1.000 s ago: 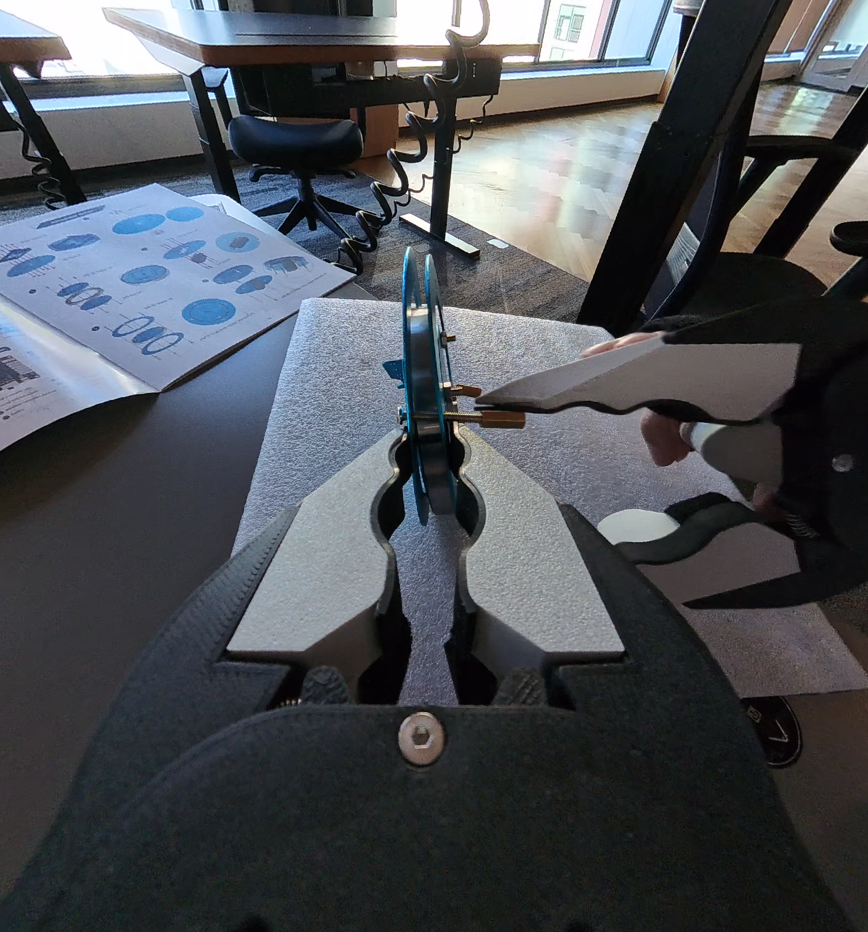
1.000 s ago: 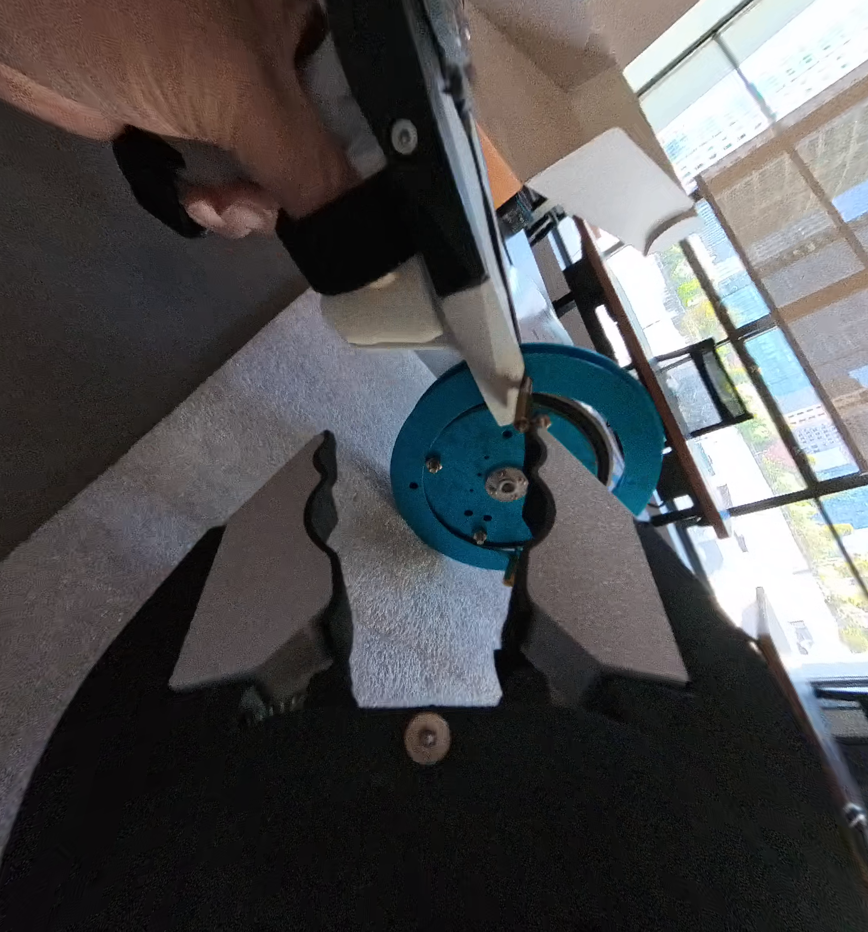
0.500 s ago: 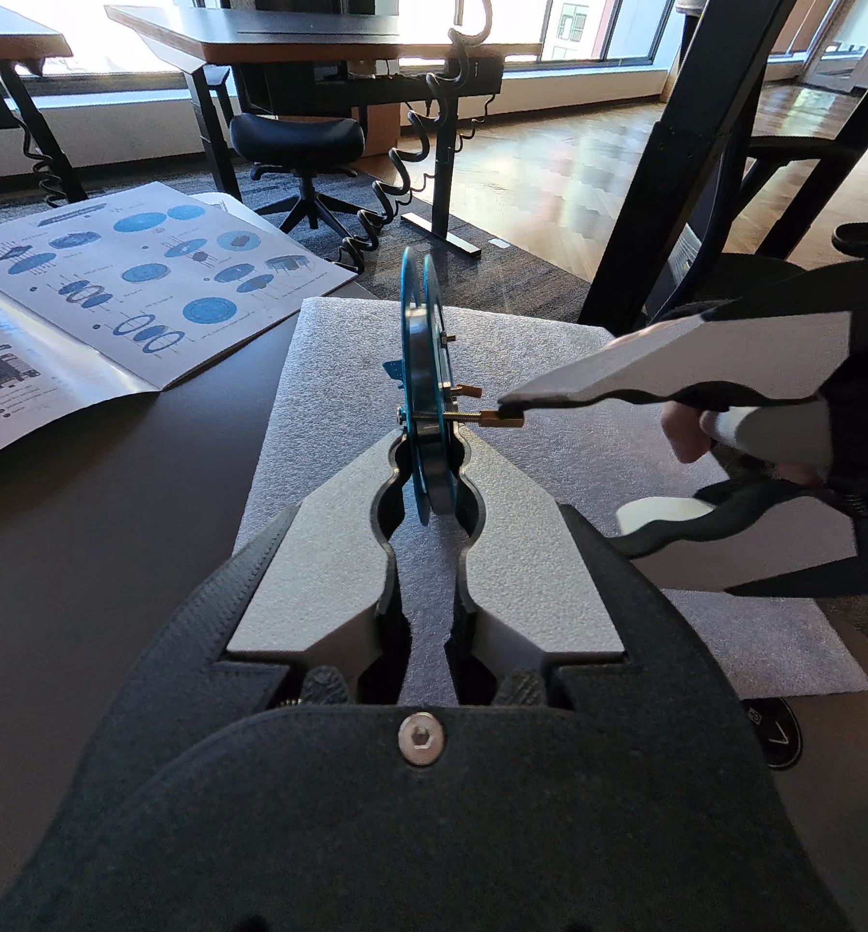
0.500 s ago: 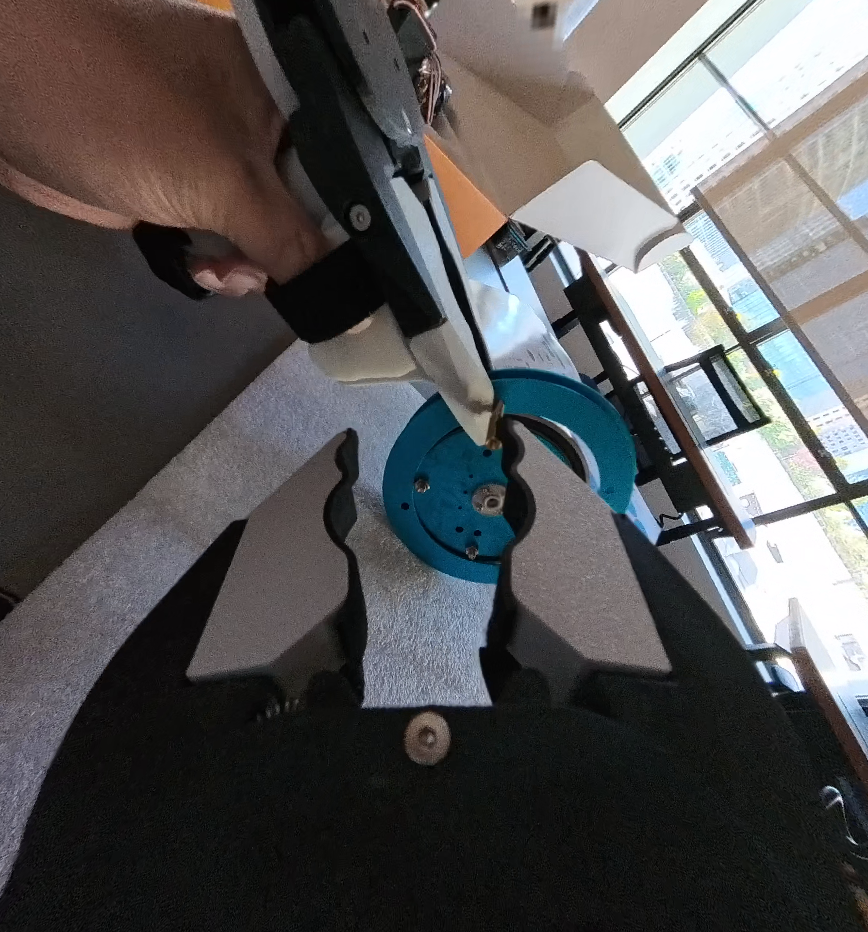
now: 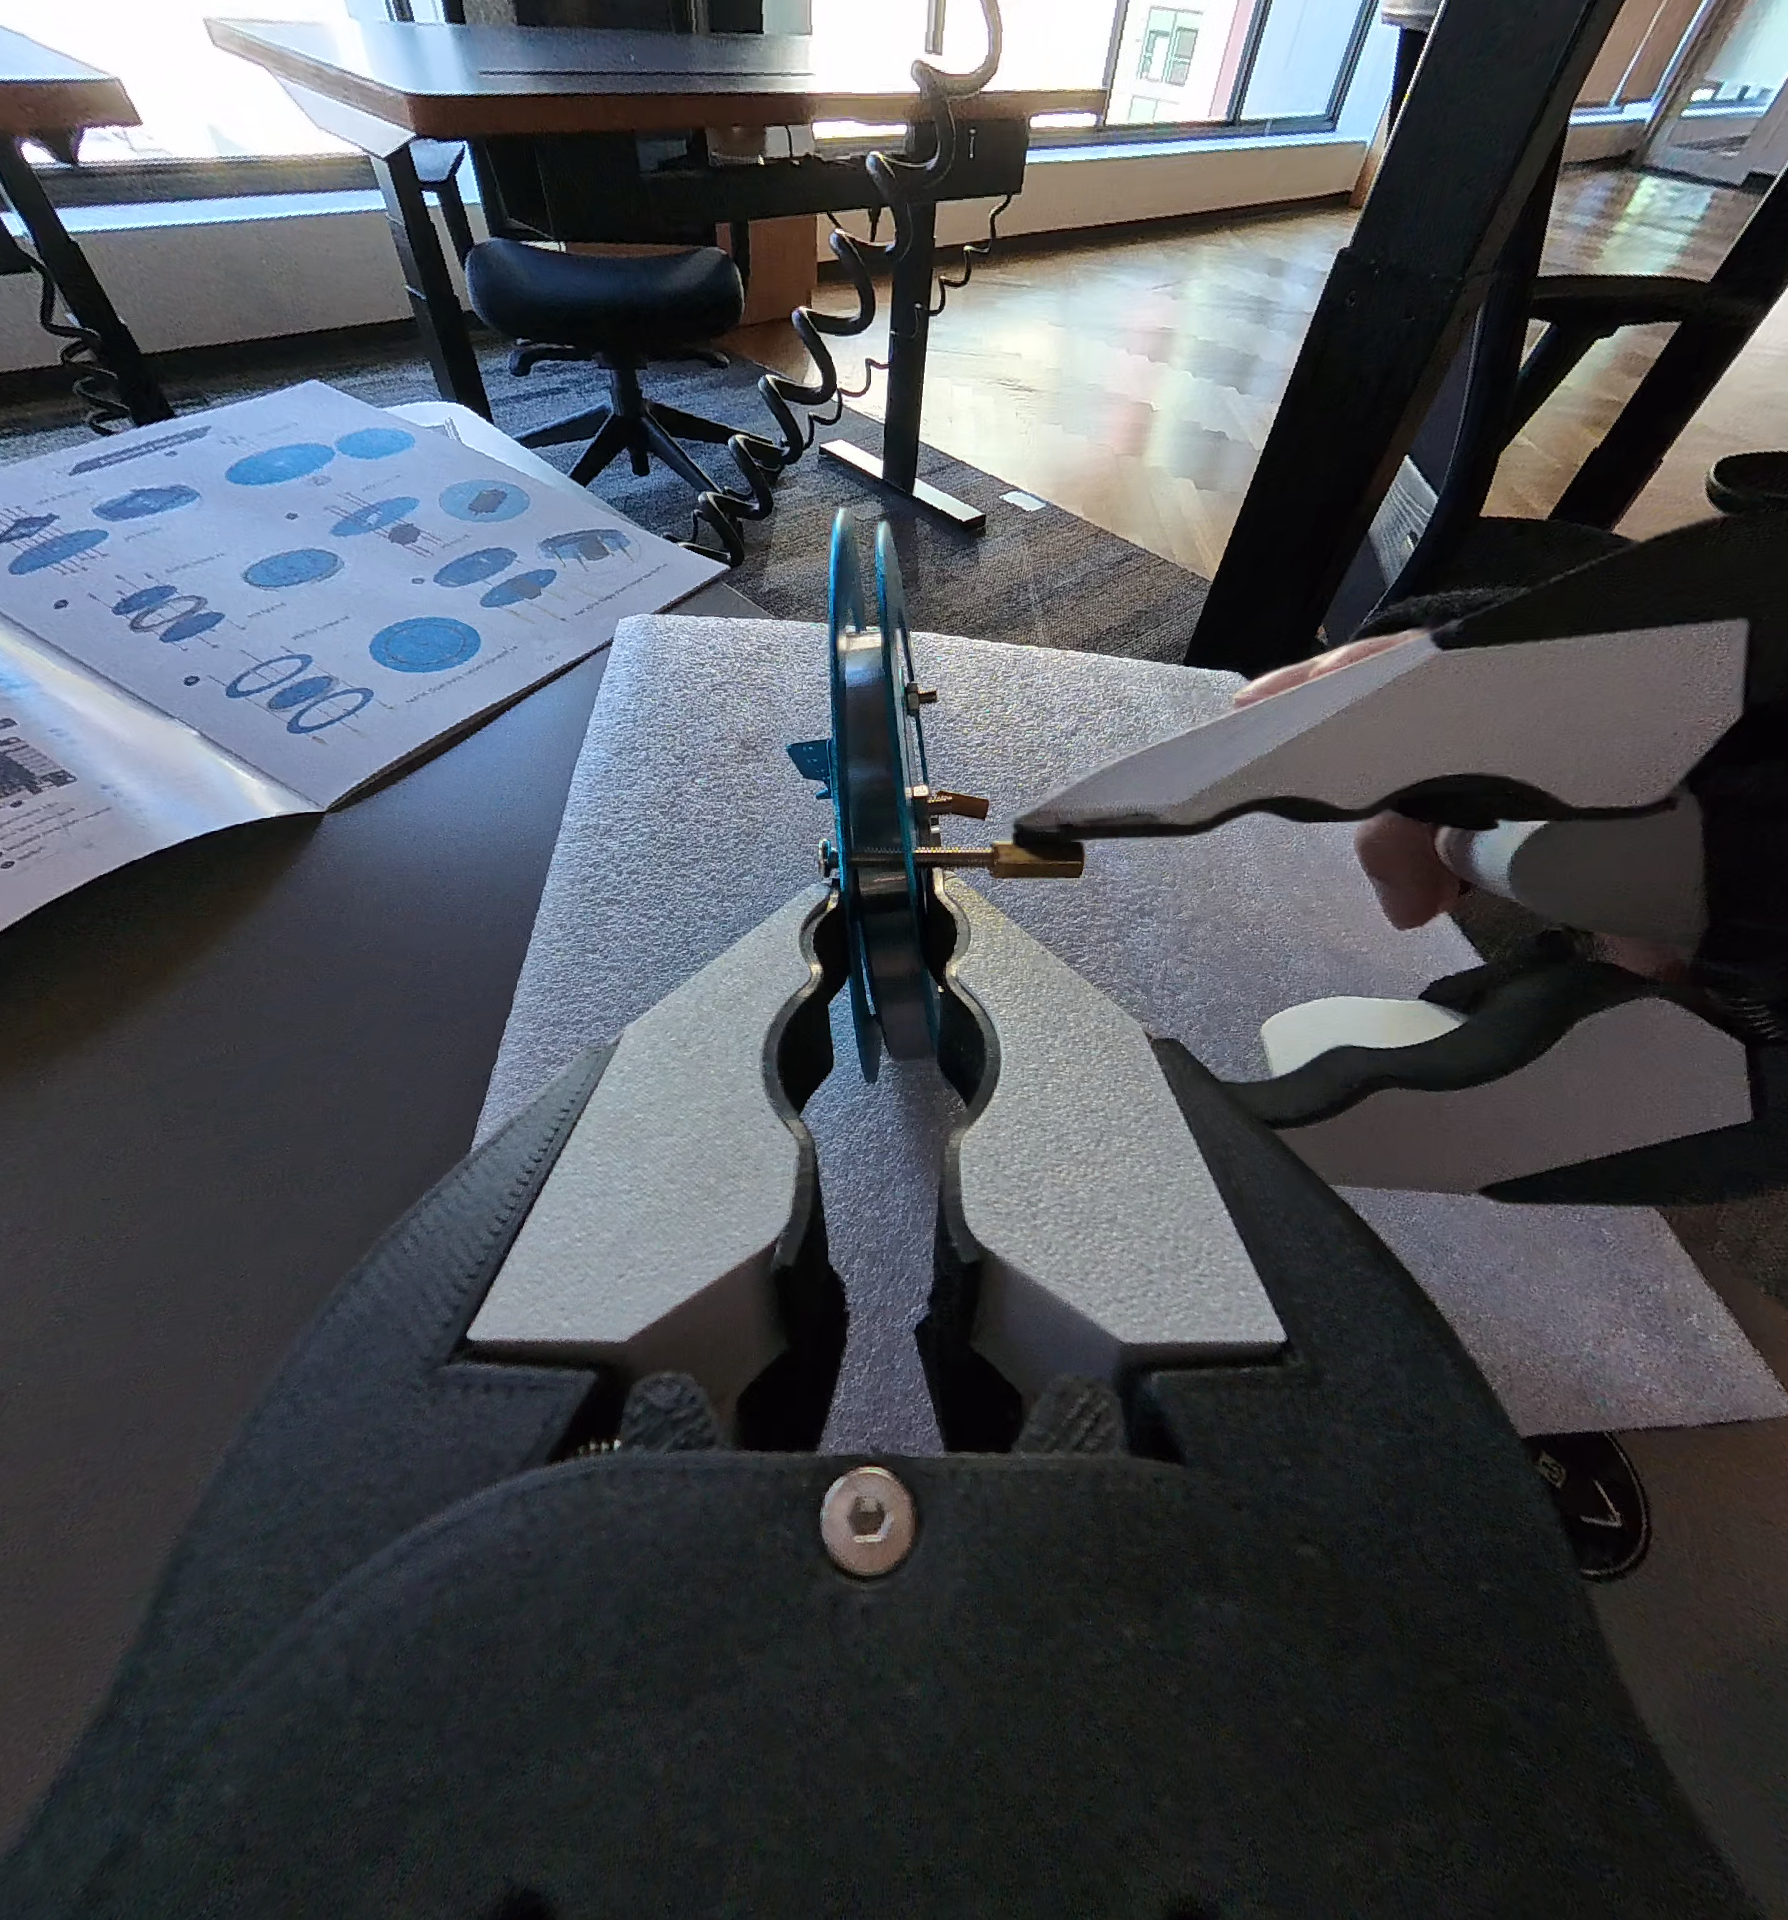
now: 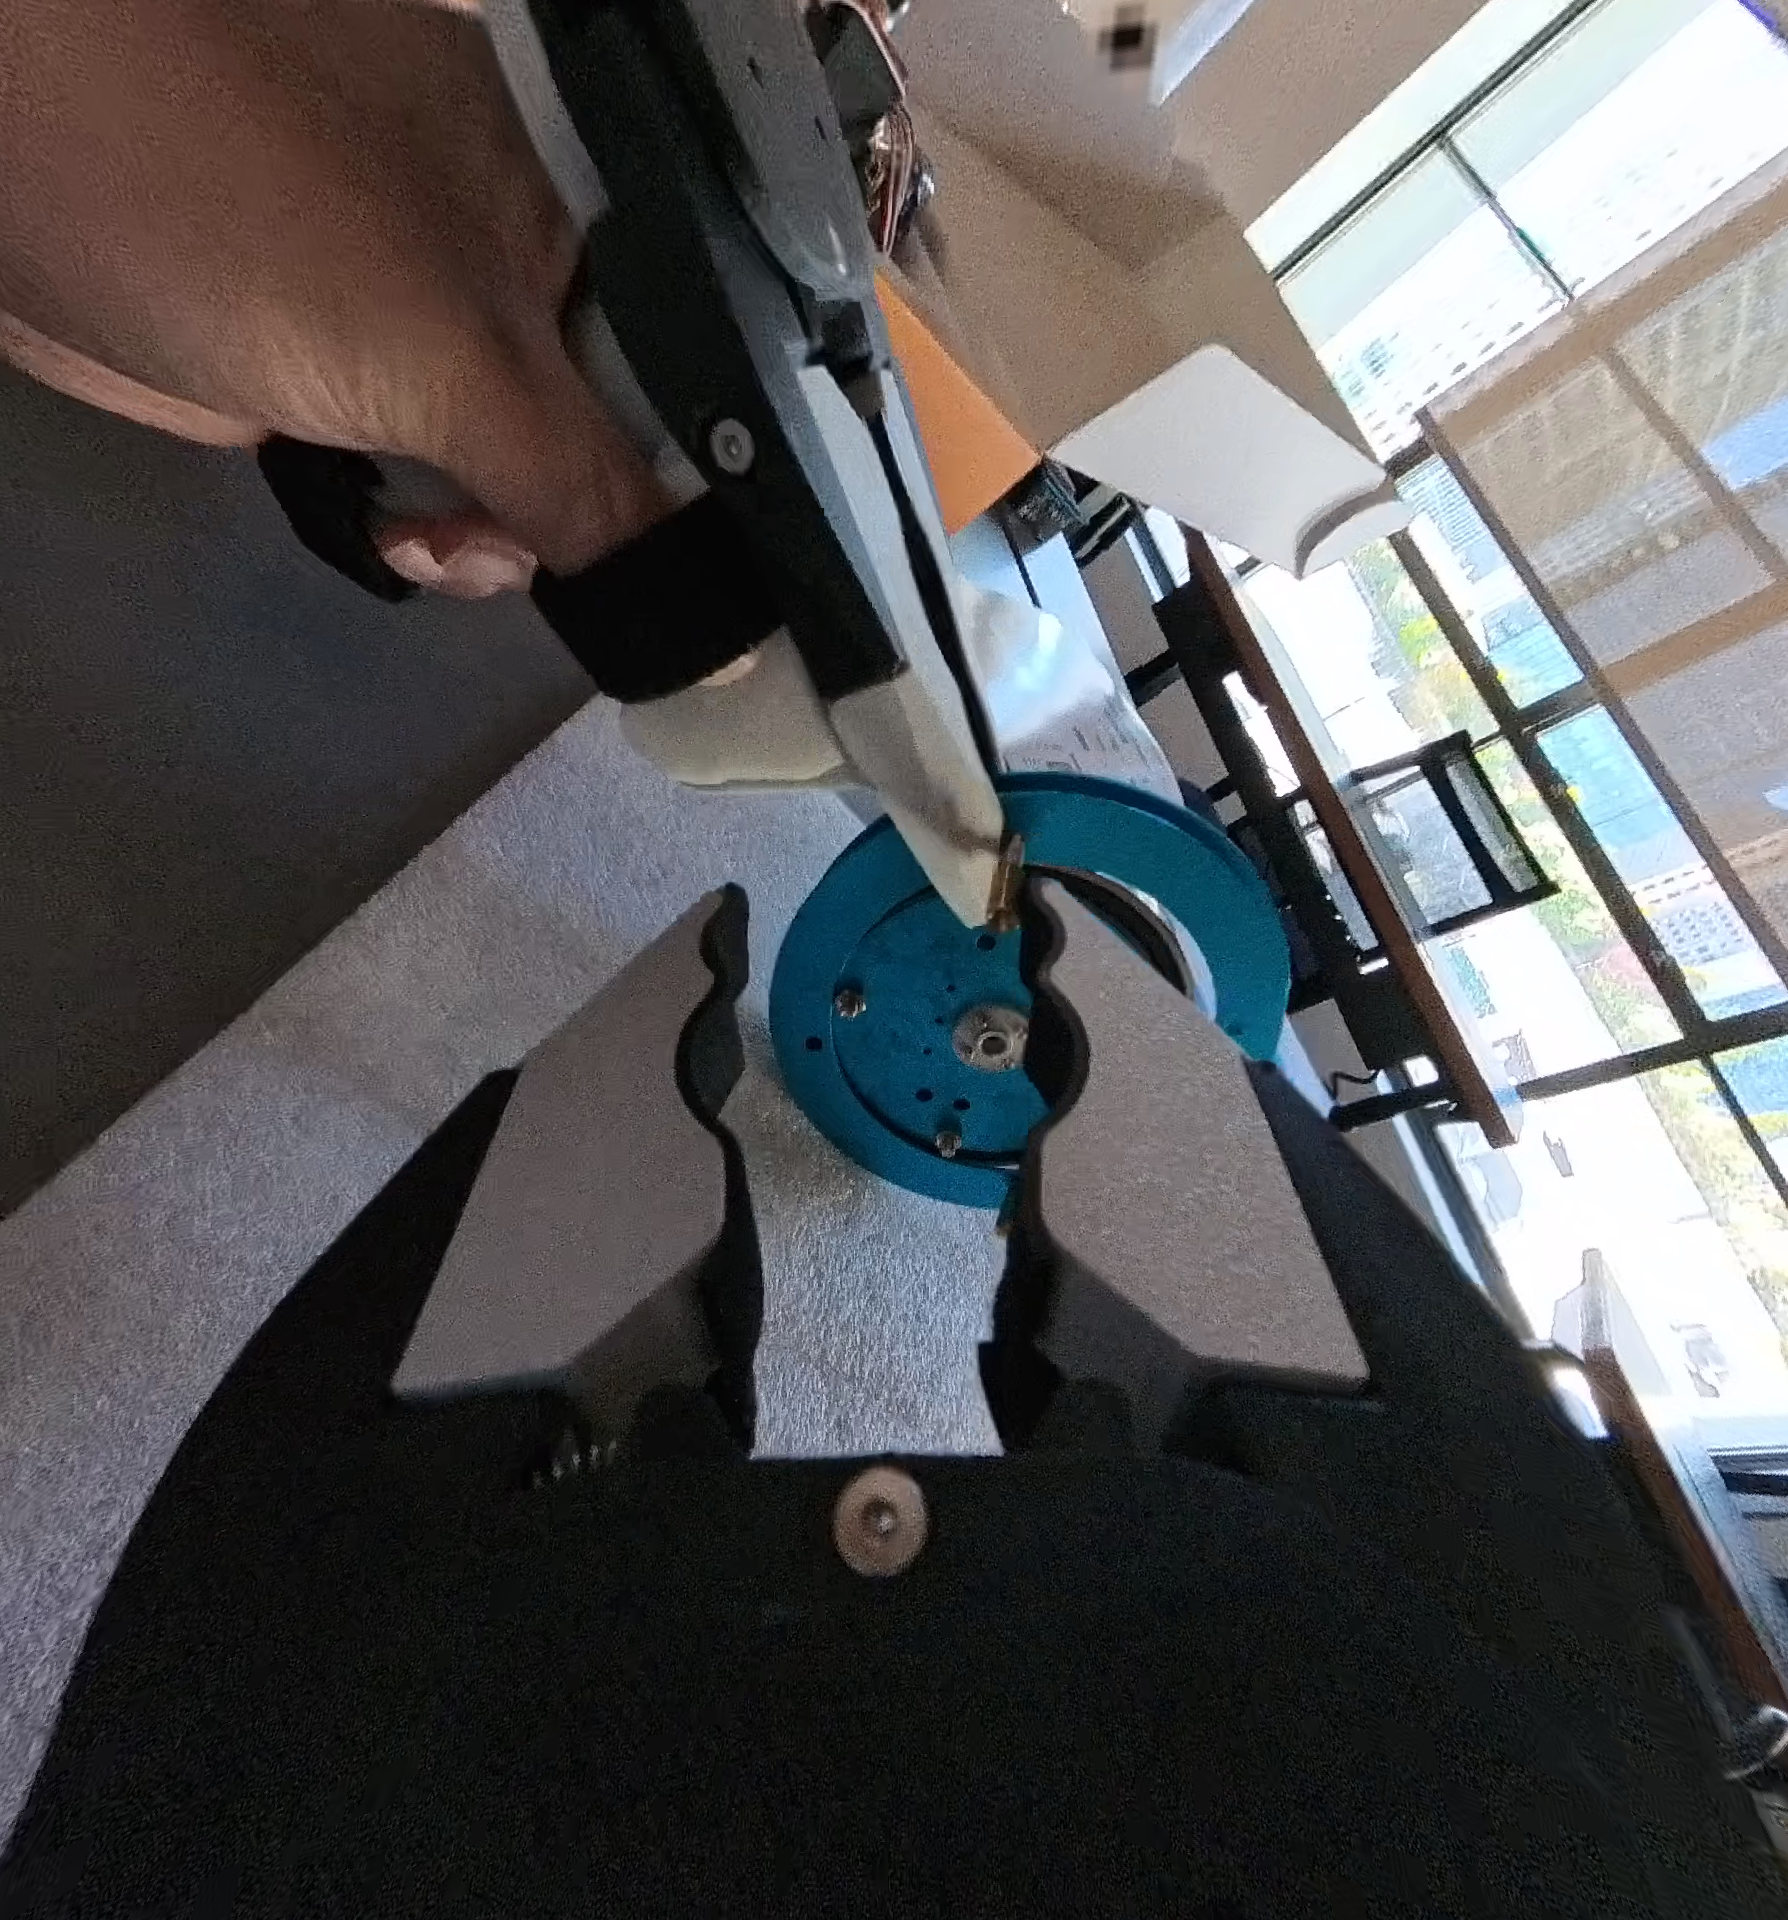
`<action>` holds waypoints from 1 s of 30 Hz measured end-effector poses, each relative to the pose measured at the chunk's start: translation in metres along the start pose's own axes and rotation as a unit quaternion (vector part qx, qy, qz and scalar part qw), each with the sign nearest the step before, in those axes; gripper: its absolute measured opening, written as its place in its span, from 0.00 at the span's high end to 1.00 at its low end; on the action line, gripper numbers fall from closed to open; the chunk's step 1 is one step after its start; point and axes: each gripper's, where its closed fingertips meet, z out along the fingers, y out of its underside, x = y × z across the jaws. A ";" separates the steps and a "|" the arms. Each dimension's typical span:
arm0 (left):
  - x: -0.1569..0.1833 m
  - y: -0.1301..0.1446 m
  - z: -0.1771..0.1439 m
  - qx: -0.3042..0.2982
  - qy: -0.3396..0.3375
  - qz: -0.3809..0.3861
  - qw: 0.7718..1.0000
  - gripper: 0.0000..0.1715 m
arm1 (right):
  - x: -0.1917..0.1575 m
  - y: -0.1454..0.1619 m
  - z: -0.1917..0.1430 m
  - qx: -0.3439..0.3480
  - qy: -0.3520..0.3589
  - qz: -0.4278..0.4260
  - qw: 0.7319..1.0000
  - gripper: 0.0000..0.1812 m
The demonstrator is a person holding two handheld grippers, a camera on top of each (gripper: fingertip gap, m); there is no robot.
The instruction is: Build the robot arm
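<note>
My left gripper (image 5: 882, 925) is shut on a blue disc assembly (image 5: 874, 727) and holds it upright on edge on a grey foam mat (image 5: 1129, 727). Brass standoffs (image 5: 1035, 860) stick out of the disc's right face. My right gripper (image 5: 1129, 966) comes in from the right, open, with its upper fingertip just above the end of the longer standoff. In the right wrist view the disc (image 6: 921, 1039) shows face on between the open right gripper's (image 6: 885, 914) fingers. The left gripper (image 6: 973, 862) reaches down onto it, with a standoff (image 6: 1004, 883) beside its tip.
An open booklet (image 5: 246, 623) with blue diagrams lies on the dark table (image 5: 194, 1143) to the left of the mat. A white round object (image 5: 1337, 1029) sits on the mat behind my right gripper. A stool (image 5: 604, 291), desks and black frame legs (image 5: 1337, 364) stand beyond. My left and right fingertips are right by each other.
My right gripper has drawn back slightly to the right, its upper fingertip sliding from over the standoff to its outer end, and its fingers have narrowed a little. The left gripper and disc have stayed put.
</note>
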 end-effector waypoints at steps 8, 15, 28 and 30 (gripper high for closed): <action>0.000 0.000 0.000 0.000 -0.001 0.000 1.000 0.93 | 0.005 -0.001 -0.001 0.000 -0.003 0.018 1.000 0.71; 0.000 0.000 0.000 0.000 -0.001 0.001 1.000 0.93 | 0.011 0.004 -0.003 -0.004 -0.003 0.065 0.998 0.73; -0.001 0.000 0.000 -0.001 -0.001 -0.004 1.000 0.93 | -0.004 -0.002 0.002 0.013 -0.035 0.065 0.997 0.67; 0.000 0.000 0.000 0.000 0.000 -0.002 1.000 0.93 | 0.001 -0.003 -0.001 0.010 -0.046 0.096 0.994 0.71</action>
